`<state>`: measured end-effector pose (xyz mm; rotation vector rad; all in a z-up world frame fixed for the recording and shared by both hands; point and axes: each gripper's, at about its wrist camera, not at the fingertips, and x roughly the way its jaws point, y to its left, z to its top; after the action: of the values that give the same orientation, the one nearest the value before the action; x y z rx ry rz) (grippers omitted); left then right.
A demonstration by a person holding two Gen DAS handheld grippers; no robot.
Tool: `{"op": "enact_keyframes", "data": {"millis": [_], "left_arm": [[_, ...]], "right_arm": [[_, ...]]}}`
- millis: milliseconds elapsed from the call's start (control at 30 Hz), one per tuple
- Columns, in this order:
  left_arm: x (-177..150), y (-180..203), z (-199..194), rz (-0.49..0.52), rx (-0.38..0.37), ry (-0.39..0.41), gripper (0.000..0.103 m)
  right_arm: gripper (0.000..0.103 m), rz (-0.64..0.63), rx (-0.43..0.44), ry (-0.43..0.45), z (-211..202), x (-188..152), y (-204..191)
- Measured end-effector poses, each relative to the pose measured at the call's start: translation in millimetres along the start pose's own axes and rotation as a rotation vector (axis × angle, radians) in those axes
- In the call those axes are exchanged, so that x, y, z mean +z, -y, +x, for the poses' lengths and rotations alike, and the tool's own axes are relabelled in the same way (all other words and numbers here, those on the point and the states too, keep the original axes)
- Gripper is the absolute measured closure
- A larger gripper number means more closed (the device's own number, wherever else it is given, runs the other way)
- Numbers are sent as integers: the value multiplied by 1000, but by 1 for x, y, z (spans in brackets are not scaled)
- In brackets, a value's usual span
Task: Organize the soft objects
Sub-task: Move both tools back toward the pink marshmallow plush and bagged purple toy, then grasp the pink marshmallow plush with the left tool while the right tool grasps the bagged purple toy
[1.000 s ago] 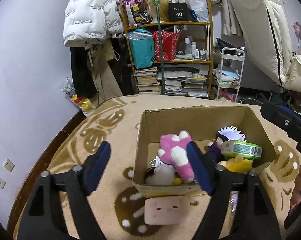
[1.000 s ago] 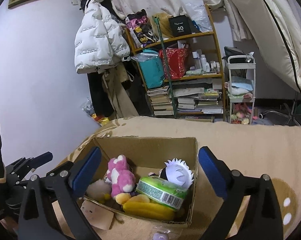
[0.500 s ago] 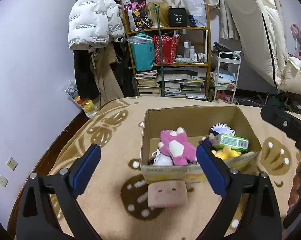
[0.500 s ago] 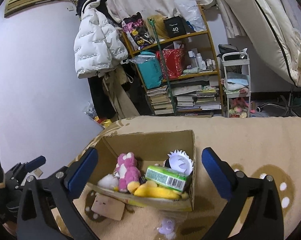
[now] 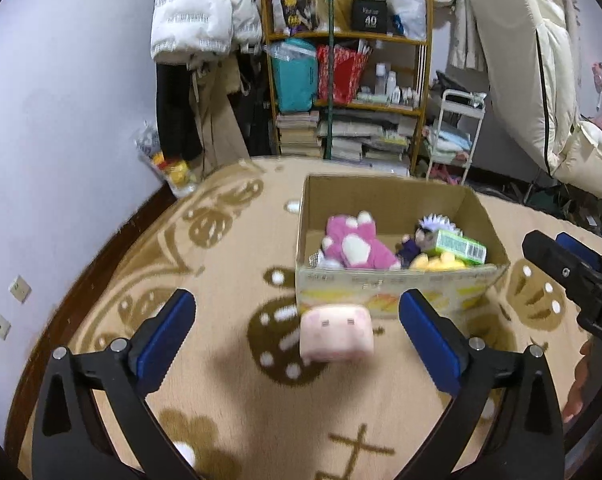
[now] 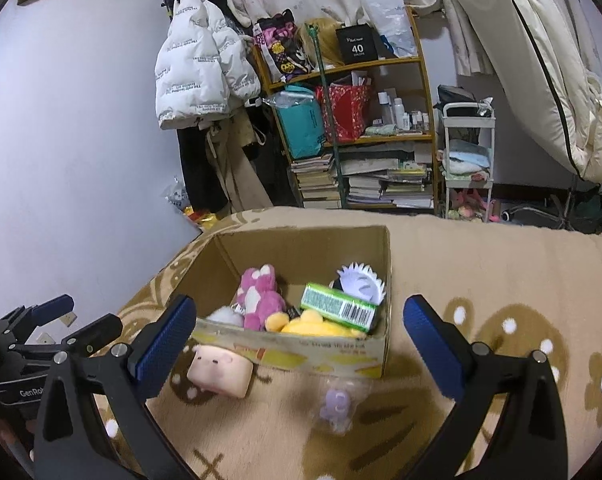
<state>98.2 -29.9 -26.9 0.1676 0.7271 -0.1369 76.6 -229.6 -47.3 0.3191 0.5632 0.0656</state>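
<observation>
**Two soft toys left outside the box**

While the cardboard box (image 5: 397, 300) on the patterned blanket (image 5: 221, 360) already holds a pink plush (image 5: 353, 244), a yellow plush (image 6: 313, 326), a white-haired doll (image 6: 361, 284) and a green packet (image 6: 337, 308), two things lie outside it. The pink pig cube (image 5: 336, 334) sits just in front of the box's near wall, between the spread jaws of the left tool (image 5: 293, 342), whose jaws have just been opening and grip nothing. A small purple toy in clear wrap (image 6: 336, 402) lies near the box's front, between the wide-open, empty jaws of the right tool (image 6: 301, 344).

Risks, as I judge them: the cube sits so close to the box that a closing jaw could catch or shove the cardboard; the slick wrapper may slip from the pads; both tools working side by side could collide.
</observation>
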Motion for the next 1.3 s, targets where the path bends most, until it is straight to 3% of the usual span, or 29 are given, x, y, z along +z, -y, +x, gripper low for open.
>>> {"op": "enact_keyframes", "data": {"millis": [367, 1067, 1300], "left_arm": [[-10, -2, 16, 20, 13, -91, 2], [-15, 22, 88, 80, -15, -255, 2], [-22, 33, 112, 110, 40, -285, 2]], "right_arm": [[0, 13, -15, -54, 0, -13, 6], [0, 236, -20, -370, 84, -46, 51], [0, 196, -47, -476, 106, -58, 50]]}}
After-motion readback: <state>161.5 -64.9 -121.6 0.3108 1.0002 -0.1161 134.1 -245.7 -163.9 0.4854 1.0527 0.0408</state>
